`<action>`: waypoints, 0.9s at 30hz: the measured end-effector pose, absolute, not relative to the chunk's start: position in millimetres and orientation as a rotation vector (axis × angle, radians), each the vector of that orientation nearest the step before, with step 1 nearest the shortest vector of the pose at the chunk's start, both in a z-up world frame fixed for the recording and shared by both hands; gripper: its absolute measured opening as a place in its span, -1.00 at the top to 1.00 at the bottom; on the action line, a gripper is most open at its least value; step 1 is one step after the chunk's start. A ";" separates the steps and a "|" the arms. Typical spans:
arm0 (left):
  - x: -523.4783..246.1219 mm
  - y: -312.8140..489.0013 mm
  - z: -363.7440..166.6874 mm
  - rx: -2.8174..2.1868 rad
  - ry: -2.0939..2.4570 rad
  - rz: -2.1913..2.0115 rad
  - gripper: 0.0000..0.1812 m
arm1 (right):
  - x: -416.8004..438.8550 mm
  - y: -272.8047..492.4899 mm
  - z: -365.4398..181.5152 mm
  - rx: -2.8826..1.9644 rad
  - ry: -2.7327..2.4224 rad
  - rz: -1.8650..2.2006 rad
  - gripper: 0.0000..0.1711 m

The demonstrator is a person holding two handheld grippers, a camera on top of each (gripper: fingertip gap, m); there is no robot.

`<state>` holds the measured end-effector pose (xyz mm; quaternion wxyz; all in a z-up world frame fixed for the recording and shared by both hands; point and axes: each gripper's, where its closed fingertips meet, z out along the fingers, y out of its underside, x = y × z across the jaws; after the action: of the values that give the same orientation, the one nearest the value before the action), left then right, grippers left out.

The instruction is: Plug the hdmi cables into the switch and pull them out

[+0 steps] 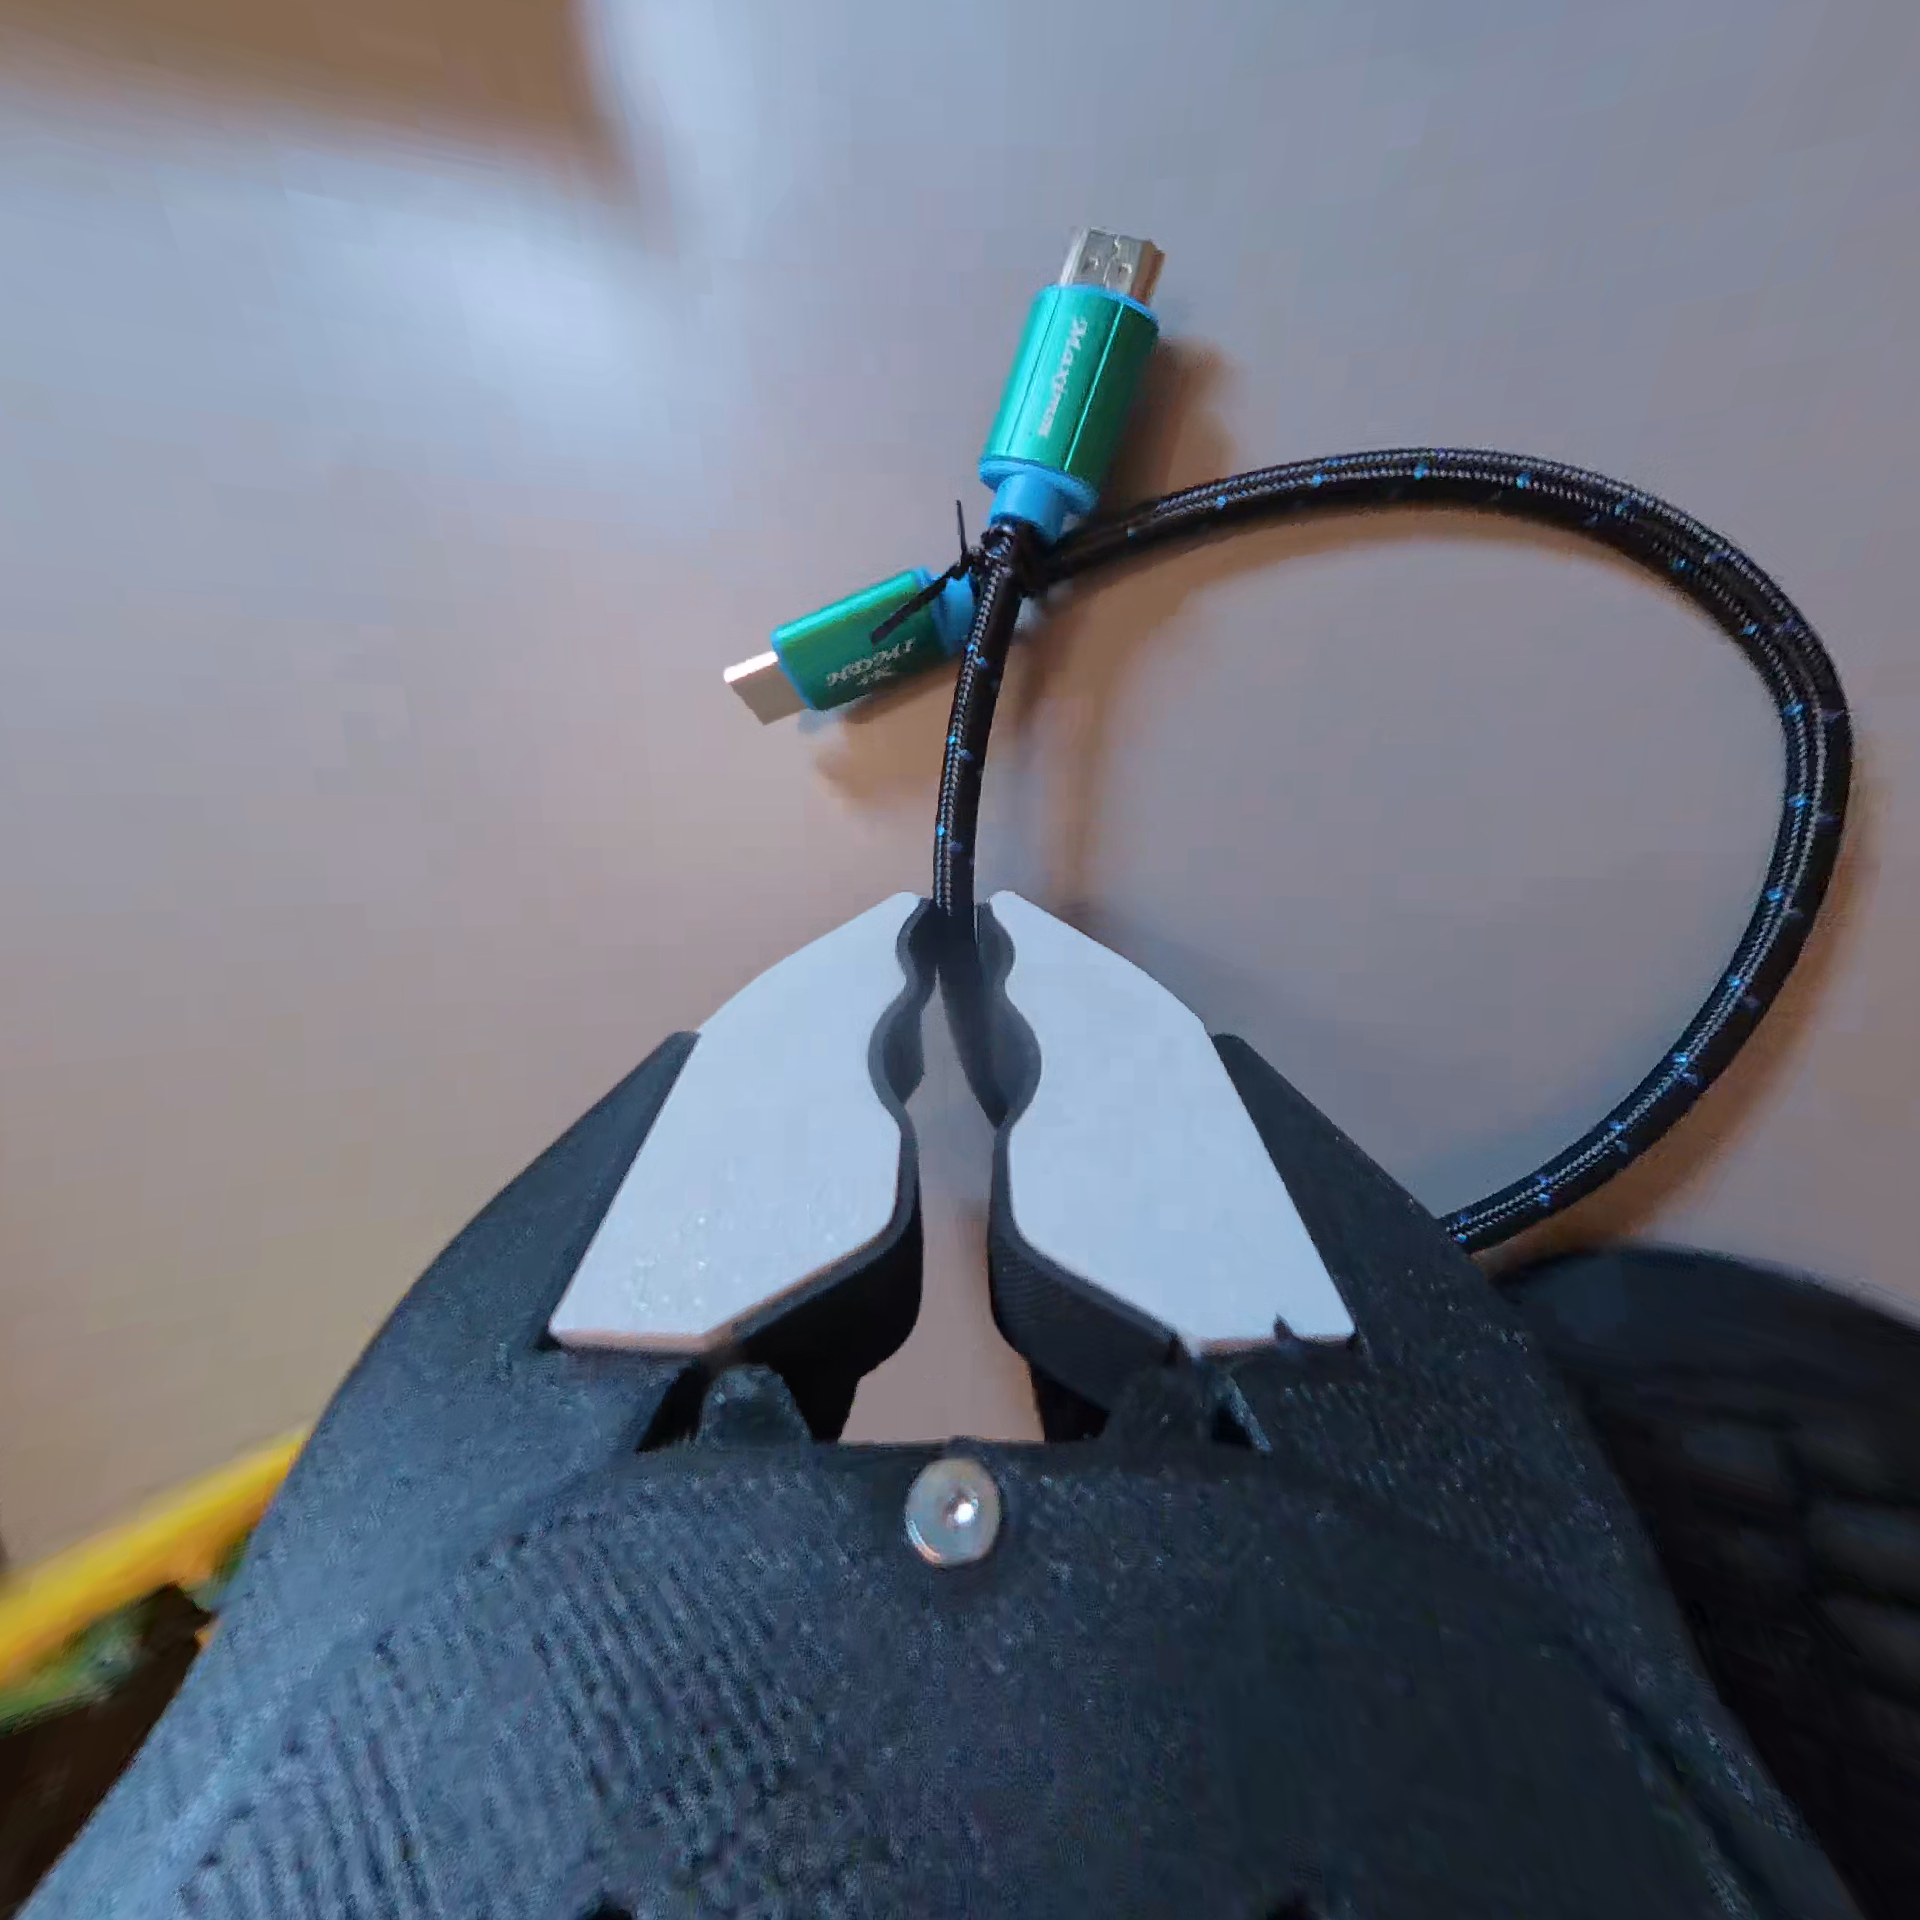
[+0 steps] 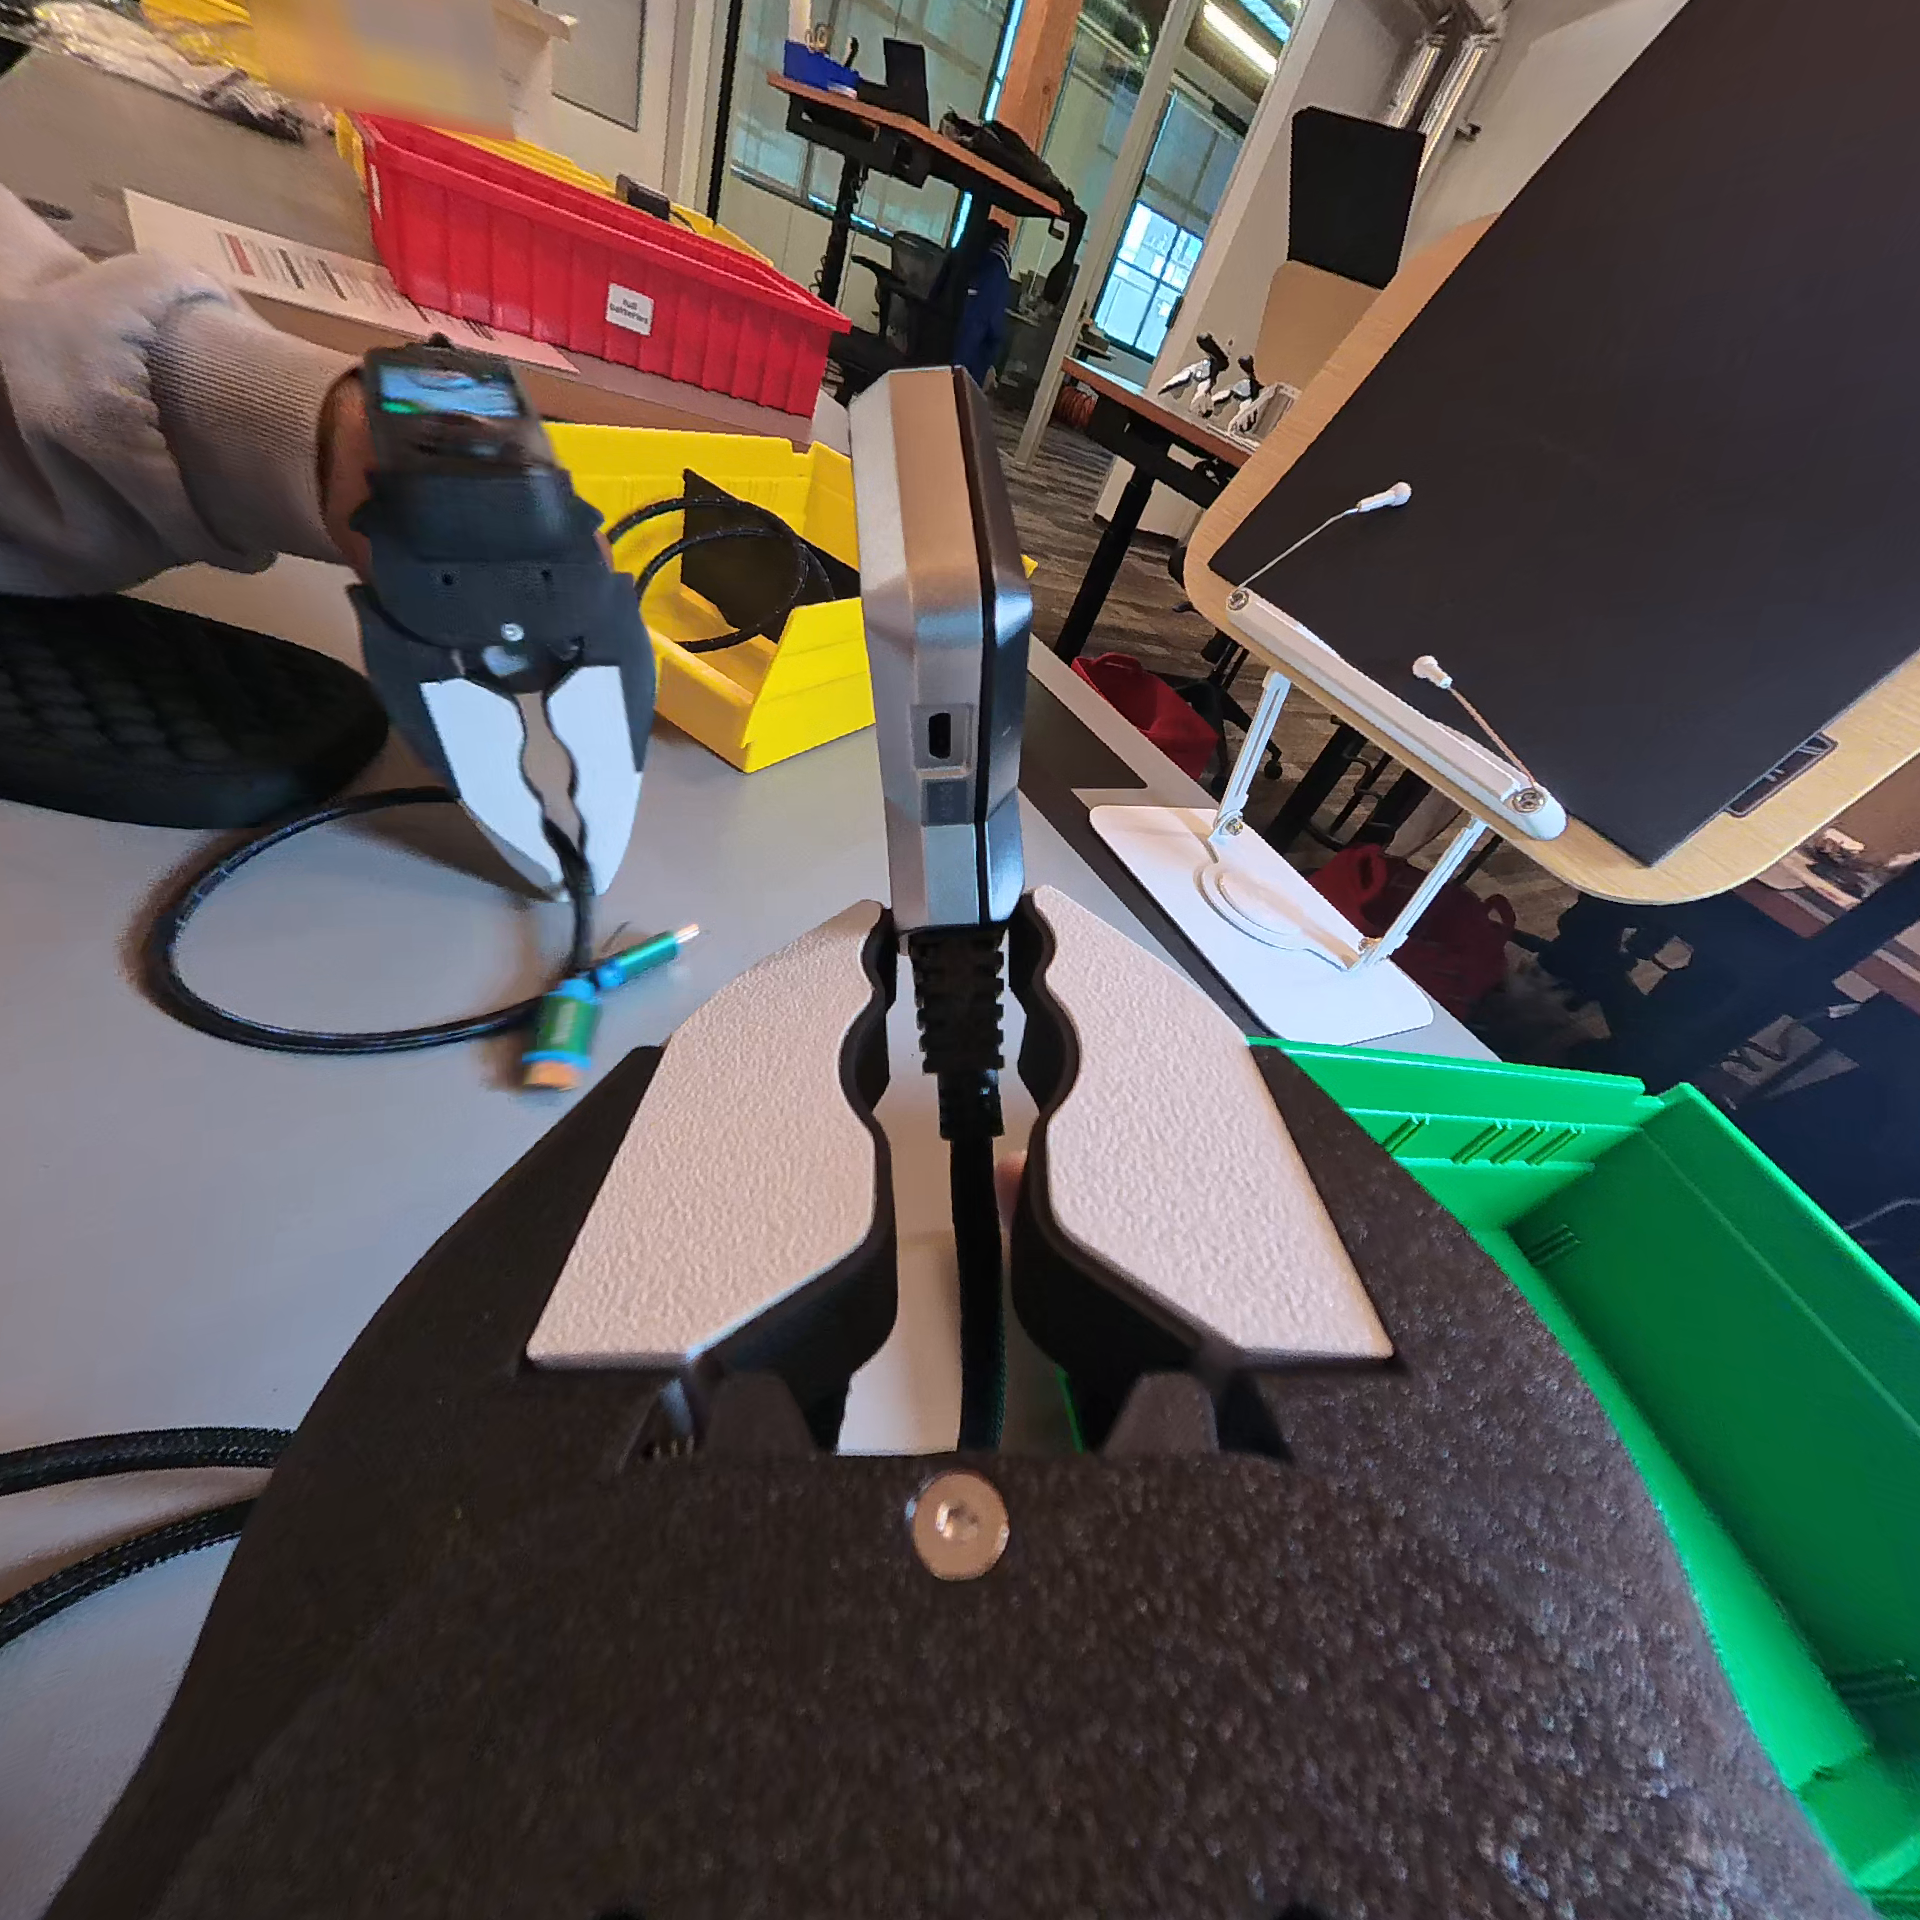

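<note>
In the left wrist view my left gripper [image 1: 956, 912] is shut on a black braided HDMI cable [image 1: 1766, 790]. The cable loops right over the grey table. Its two teal plugs [image 1: 1070, 384] [image 1: 842, 655] are tied together by a black zip tie [image 1: 982, 569] just ahead of the fingertips. In the right wrist view my right gripper [image 2: 956, 925] is shut on the black ribbed plug [image 2: 958, 1013] of another cable. That plug sits in the bottom end of the silver HDMI switch [image 2: 925, 623], which stands upright above the fingertips. The left gripper [image 2: 566, 878] shows to the left, holding the looped cable [image 2: 312, 1029].
A yellow bin [image 2: 769, 686] holding a coiled cable and a red bin [image 2: 582, 281] stand behind the switch. A green bin [image 2: 1662, 1299] is close on the right. A white stand with a dark board [image 2: 1558, 468] is at the right. A black round mat [image 2: 156, 707] lies at the left. Across from one pair of fingers to the other is roughly 25 cm.
</note>
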<state>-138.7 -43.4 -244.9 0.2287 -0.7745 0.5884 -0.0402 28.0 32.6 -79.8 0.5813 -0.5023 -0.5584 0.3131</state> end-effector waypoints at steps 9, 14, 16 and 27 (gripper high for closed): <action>-75.0 0.5 -202.6 -1.726 1.760 0.147 0.76 | 29.6 32.6 -78.7 -1.174 -1.294 0.738 0.76; -43.8 -19.3 -194.1 -1.981 1.382 -0.274 0.69 | 32.2 34.1 -78.7 -1.175 -1.293 0.746 0.76; -31.0 -41.8 -206.3 -2.068 1.332 -0.460 0.63 | 32.1 34.6 -79.1 -1.178 -1.293 0.749 0.76; -82.5 -58.7 -236.4 -2.138 1.549 -0.216 0.87 | 31.2 34.8 -82.6 -1.192 -1.290 0.742 0.76</action>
<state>-82.5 -58.7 -236.4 0.2441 -0.7827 0.5671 -0.0792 31.2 34.8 -82.6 0.5791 -0.5096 -0.5517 0.3173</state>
